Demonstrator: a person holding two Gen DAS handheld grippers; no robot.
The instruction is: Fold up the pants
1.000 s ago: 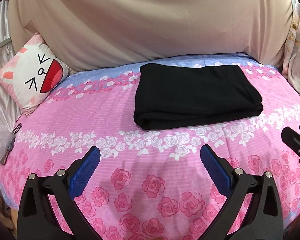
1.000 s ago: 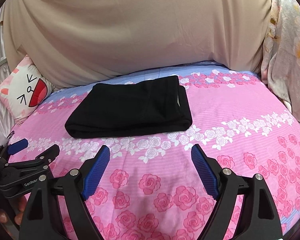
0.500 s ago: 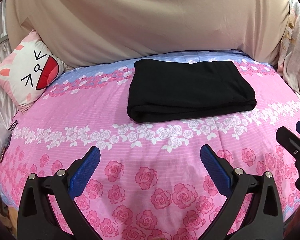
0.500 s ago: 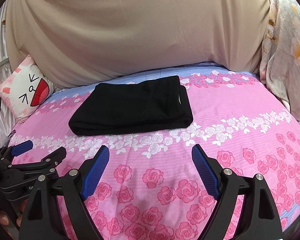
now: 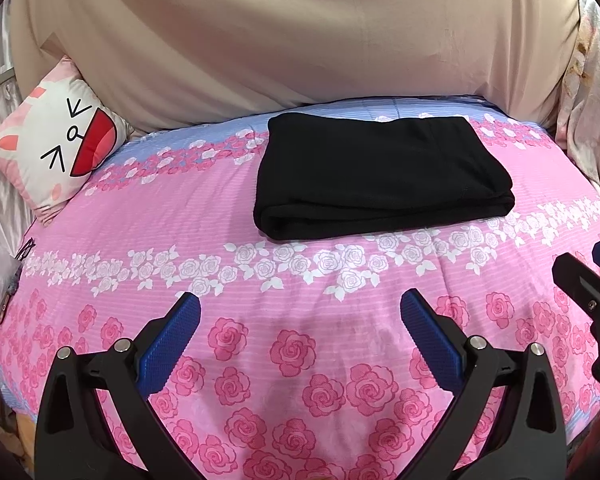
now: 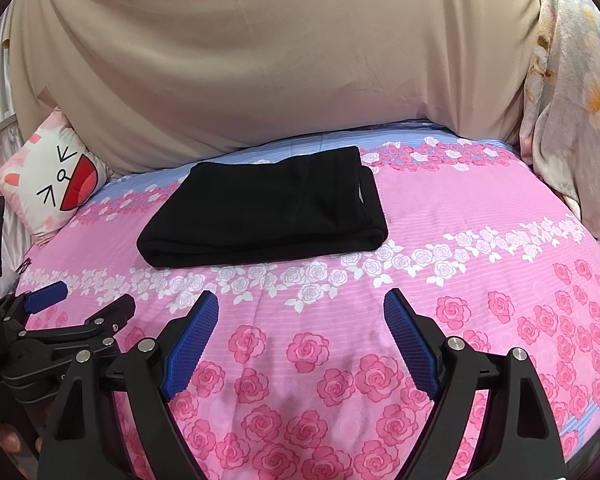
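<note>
Apparently complete: black pants [image 5: 380, 176], a compact folded rectangle on the floral bed [image 5: 292, 312], lie ahead of both grippers. Left gripper [image 5: 300, 312] and right gripper [image 6: 300, 312]: jaws spread, empty, well apart from the cloth.

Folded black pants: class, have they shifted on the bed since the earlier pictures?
No. The folded black pants still lie just behind the bedspread's white rose band.

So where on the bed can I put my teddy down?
There's bare bedspread right of the folded black pants, up to the floral blanket. More lies between the pants and the cat pillow. The near rose patch is crowded by both grippers' open fingers.
</note>
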